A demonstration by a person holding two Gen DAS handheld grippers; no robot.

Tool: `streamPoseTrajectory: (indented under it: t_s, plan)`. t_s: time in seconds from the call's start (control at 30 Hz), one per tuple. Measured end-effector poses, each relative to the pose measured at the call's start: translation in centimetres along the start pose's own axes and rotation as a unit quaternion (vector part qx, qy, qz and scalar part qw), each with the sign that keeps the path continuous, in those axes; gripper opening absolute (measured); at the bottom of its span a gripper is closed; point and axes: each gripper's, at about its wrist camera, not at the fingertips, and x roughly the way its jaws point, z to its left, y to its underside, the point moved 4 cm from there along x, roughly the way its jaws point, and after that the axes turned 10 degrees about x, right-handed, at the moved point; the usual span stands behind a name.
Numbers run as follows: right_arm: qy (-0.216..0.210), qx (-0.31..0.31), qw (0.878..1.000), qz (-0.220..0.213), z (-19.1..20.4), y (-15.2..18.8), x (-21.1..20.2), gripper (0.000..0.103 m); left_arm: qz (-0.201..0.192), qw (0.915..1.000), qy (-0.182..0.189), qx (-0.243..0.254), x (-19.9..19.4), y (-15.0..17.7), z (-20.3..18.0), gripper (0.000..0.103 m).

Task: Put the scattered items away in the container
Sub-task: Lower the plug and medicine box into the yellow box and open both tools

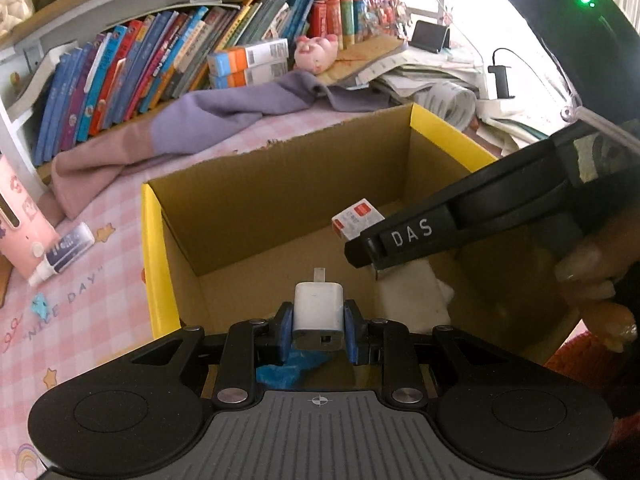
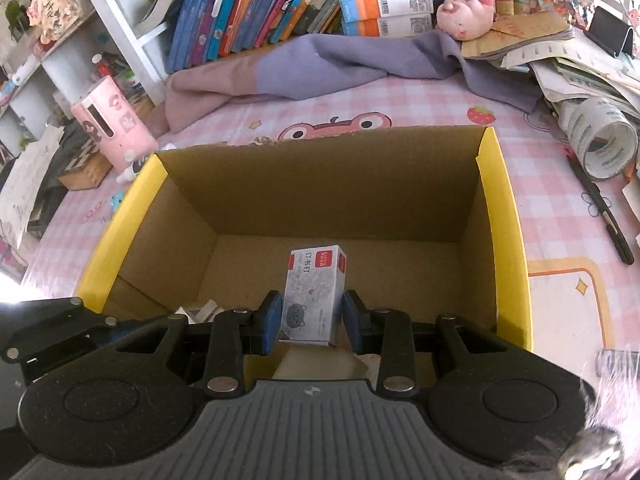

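An open cardboard box (image 1: 150,248) with yellow outer walls stands on the pink checked tablecloth. Over its near edge, my left gripper (image 1: 318,322) is shut on a white charger plug (image 1: 318,308) with its prong pointing away. From the right, my right gripper (image 1: 366,240) reaches in over the box. In the right wrist view, my right gripper (image 2: 308,316) is shut on a small white staple box (image 2: 314,296) with a red label, held above the box (image 2: 504,220) floor. White paper (image 1: 412,292) and a blue scrap (image 1: 288,370) lie inside.
A glue bottle (image 1: 64,250) and a pink container (image 1: 20,216) lie left of the box. A purple cloth (image 2: 320,60) is behind it, in front of a row of books. To the right are a tape roll (image 2: 604,140), a black pen (image 2: 604,216) and paper piles.
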Motion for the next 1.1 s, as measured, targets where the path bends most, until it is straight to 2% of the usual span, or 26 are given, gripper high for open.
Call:
streamPoseTrajectory:
  t_s: [0.47,0.57,0.63,0.73,0.77,0.9,0.97,1.1]
  plan:
    - [0.001,0.001,1.0,0.003,0.1,0.0,0.1,0.032,-0.014,0.9998,-0.008,-0.011,-0.6,0.3,0.2,0.024]
    - [0.003,-0.001,1.0,-0.005,0.1,0.0,-0.1,0.034,-0.017,0.9998,-0.01,-0.009,-0.9,0.4,0.2,0.028]
    - [0.002,-0.005,1.0,-0.013,0.3,0.0,-0.4,0.042,-0.019,0.9997,-0.012,-0.008,-1.1,0.5,0.1,0.029]
    - [-0.001,-0.008,0.999,-0.031,0.4,0.1,-1.0,0.052,-0.03,0.9995,-0.014,-0.002,-1.5,0.5,-0.1,0.043]
    - [-0.001,-0.007,0.999,-0.035,0.5,0.1,-1.2,0.053,-0.033,0.9994,-0.013,0.0,-1.7,0.6,-0.1,0.049]
    - [-0.005,-0.003,0.999,-0.049,0.7,0.4,-1.8,0.054,-0.044,0.9989,-0.017,0.008,-2.3,0.8,-0.4,0.053]
    - [-0.003,-0.004,0.998,-0.057,1.0,0.5,-2.3,0.055,-0.052,0.9984,-0.021,0.008,-2.7,0.9,-0.3,0.063]
    - [0.0,-0.009,0.997,-0.075,1.7,0.9,-3.2,0.06,-0.074,0.9968,-0.029,0.007,-3.9,1.2,-0.1,0.071]
